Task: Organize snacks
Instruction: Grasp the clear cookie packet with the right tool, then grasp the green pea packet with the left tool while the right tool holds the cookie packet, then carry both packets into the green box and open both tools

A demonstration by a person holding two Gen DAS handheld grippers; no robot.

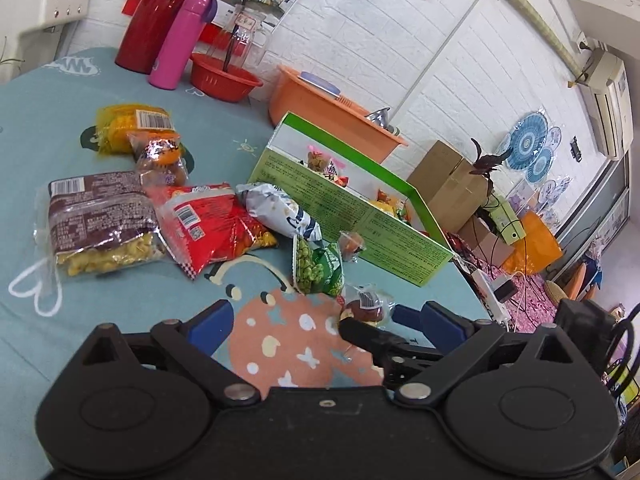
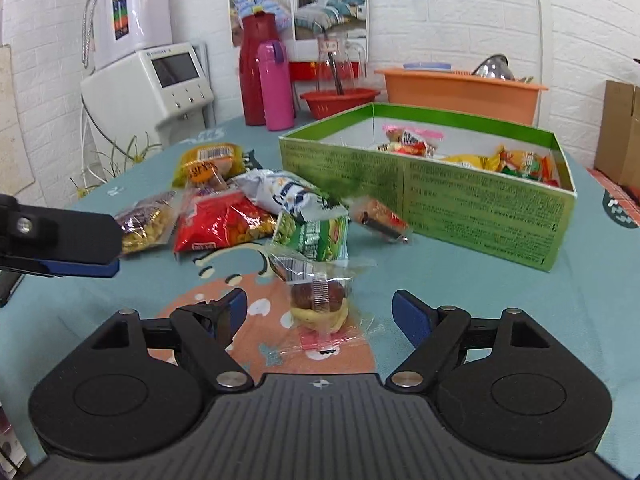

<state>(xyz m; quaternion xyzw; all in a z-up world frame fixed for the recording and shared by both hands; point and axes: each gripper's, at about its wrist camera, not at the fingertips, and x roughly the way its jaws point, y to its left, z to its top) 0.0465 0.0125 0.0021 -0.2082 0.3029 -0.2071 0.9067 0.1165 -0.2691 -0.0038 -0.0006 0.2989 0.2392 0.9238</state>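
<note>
The right tongs [image 2: 318,312] stand wide open over the teal-clothed counter [image 2: 500,300], fingers either side of a clear-wrapped small cake [image 2: 318,300] without touching it; the left tongs [image 1: 316,320] are likewise spread wide and hold nothing; behind the cake lies a green pea packet [image 2: 312,236], then a red bag [image 2: 220,224], a silver-blue bag [image 2: 280,192] and other snack packs in a loose heap; just beside them stands the open green box [image 2: 440,200], wrapped snacks already inside; a pink flask [image 2: 276,84] stands well behind.
</note>
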